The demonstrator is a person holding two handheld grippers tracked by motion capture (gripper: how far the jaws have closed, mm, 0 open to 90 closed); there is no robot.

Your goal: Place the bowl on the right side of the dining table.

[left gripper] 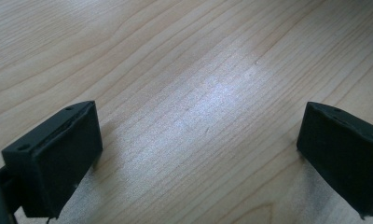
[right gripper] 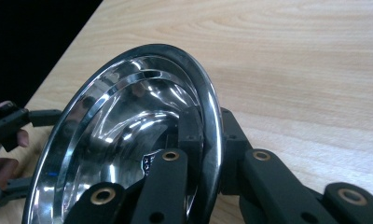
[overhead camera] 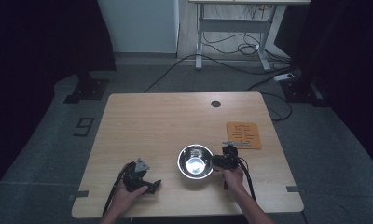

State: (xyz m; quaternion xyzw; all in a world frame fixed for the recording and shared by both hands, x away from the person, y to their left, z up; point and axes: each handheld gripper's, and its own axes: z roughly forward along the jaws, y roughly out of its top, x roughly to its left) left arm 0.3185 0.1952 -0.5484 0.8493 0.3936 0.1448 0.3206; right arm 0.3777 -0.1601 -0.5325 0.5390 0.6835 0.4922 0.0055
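R gripper (right gripper: 211, 154) jaws pinch the steel bowl (overhead camera: 195, 161) rim, one inside, one outside; bowl sits front-centre on table (overhead camera: 166, 116). L gripper (left gripper: 198, 154) jaws wide apart over bare wood, idle. Looks like grasp step; next prob. a steady lift w/o tipping.

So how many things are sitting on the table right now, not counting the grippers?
2. A shiny metal bowl near the front middle, its rim pinched by the right gripper, and an orange card toward the right edge. The grippers may hide something small.
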